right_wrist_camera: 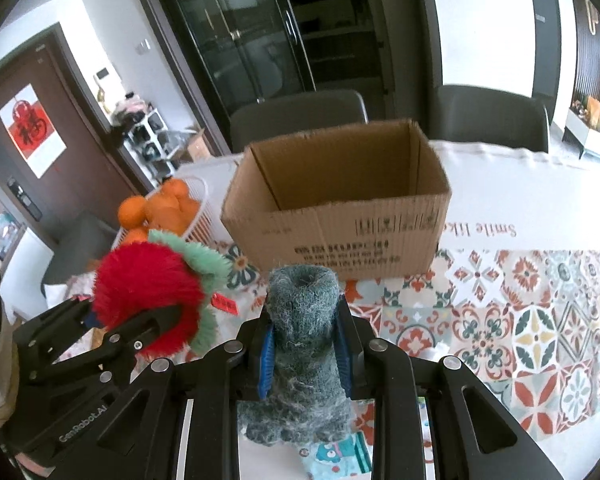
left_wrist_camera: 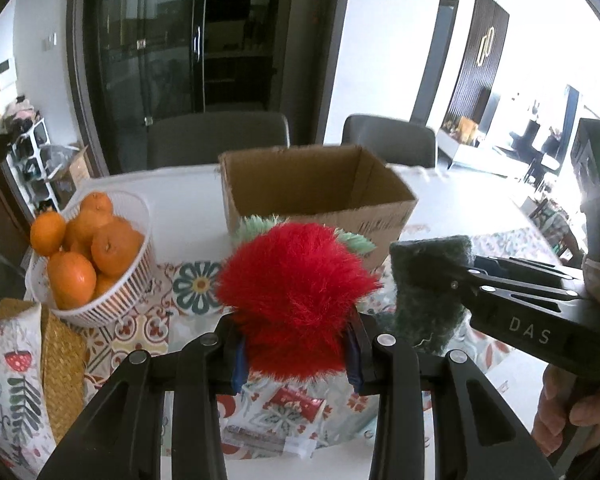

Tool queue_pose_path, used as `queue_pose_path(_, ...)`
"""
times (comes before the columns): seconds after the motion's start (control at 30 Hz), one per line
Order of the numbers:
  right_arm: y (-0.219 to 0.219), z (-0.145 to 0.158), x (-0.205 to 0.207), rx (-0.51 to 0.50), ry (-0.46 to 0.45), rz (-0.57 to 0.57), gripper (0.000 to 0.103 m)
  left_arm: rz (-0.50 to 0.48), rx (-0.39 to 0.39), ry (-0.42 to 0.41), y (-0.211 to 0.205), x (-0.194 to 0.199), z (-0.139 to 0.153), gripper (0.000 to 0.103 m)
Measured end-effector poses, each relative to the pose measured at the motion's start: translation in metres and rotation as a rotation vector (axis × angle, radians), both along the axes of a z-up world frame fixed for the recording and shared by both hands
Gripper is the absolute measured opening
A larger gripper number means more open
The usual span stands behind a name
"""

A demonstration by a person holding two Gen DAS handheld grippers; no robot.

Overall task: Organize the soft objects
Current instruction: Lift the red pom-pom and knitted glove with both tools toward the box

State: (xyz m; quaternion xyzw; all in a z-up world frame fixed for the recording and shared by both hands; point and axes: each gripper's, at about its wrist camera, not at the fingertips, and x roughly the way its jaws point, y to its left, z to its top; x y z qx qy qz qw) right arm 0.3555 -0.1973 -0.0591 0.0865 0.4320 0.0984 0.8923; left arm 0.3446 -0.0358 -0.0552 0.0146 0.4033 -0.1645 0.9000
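The left claw (left_wrist_camera: 296, 344) pinches a fluffy red plush toy (left_wrist_camera: 296, 300) between its blue pads, held above the patterned tablecloth (right_wrist_camera: 540, 320) and tilted down toward the table (right_wrist_camera: 540, 184). Just beside it the right claw (right_wrist_camera: 304, 352) is pressed tight on a fuzzy grey-green sock (right_wrist_camera: 302, 320), its open cuff pointing up; a hand (left_wrist_camera: 568, 412) grips that claw's handle at the lower right of the left view. The red toy has a mint-green frill at its far side and a small red tag. Both soft things hang in front of an open cardboard box (right_wrist_camera: 336, 232) standing on the table, with a white basket (left_wrist_camera: 128, 280) of oranges (left_wrist_camera: 112, 248) to its left. The right claw reads "DAS", the left "GenRobot.AI", and the cloth shows "Smile like" upside down
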Motion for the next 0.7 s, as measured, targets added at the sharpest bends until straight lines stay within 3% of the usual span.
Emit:
queue_pose_path(0.33, -0.010, 0.047, -0.006, 0.012, -0.125, -0.016, 0.027, -0.021, -0.030, -0.110, -0.008, -0.004, 0.045, 0.037)
queue_pose_path(0.7, -0.022, 0.082, 0.011, -0.011, -0.221, -0.045, 0.027, -0.033, -0.040, -0.160, -0.022, 0.011, 0.072, 0.037)
